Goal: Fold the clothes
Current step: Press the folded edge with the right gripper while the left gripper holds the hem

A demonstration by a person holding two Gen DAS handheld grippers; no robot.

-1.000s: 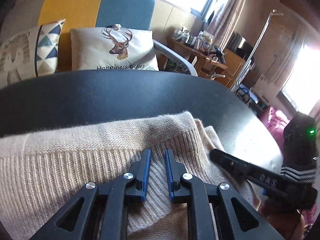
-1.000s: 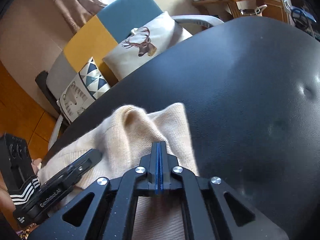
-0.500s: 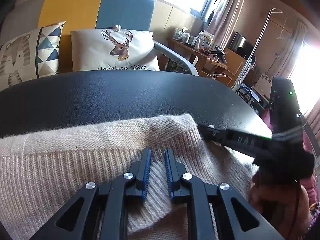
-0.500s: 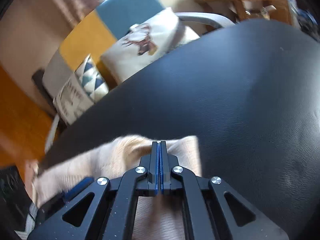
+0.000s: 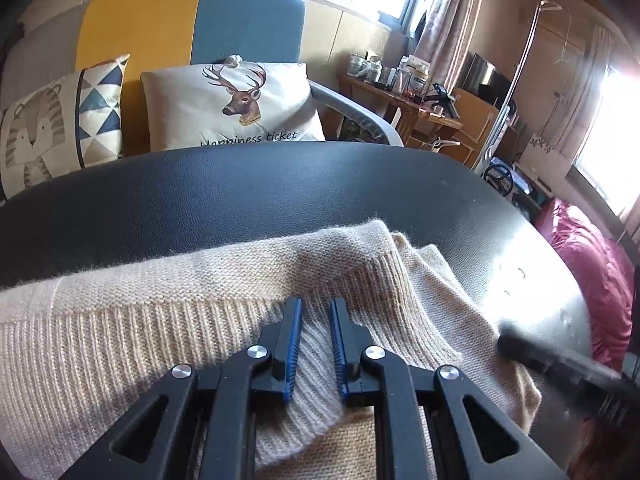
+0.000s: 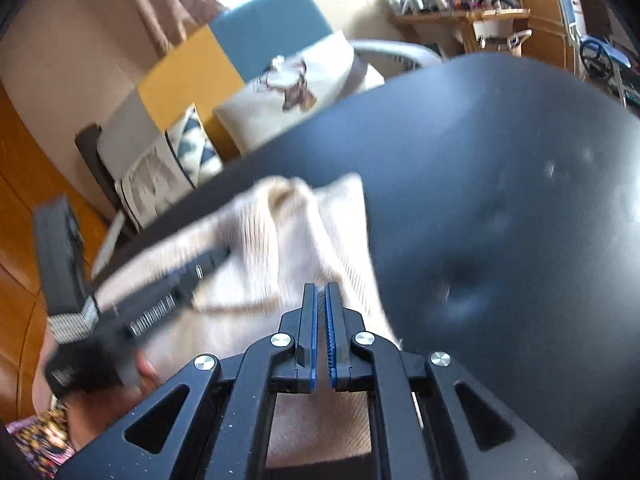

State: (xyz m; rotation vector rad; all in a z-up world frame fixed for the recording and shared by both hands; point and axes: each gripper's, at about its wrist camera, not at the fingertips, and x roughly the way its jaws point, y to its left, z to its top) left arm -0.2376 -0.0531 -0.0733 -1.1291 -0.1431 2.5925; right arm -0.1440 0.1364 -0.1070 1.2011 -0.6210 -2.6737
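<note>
Sweater lies folded on the black desk. Your left hand-held gripper pinches its ribbed fold; keep that pinch. Your right hand-held gripper, jaws just cracking open, grips nothing; re-pinch an edge before smoothing.

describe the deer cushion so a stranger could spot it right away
Behind the black leather table stands a yellow and teal sofa. Two cushions lean there; the white deer cushion is the right one, with a stag's head and printed words, unlike the triangle-patterned cushion beside it.
</note>
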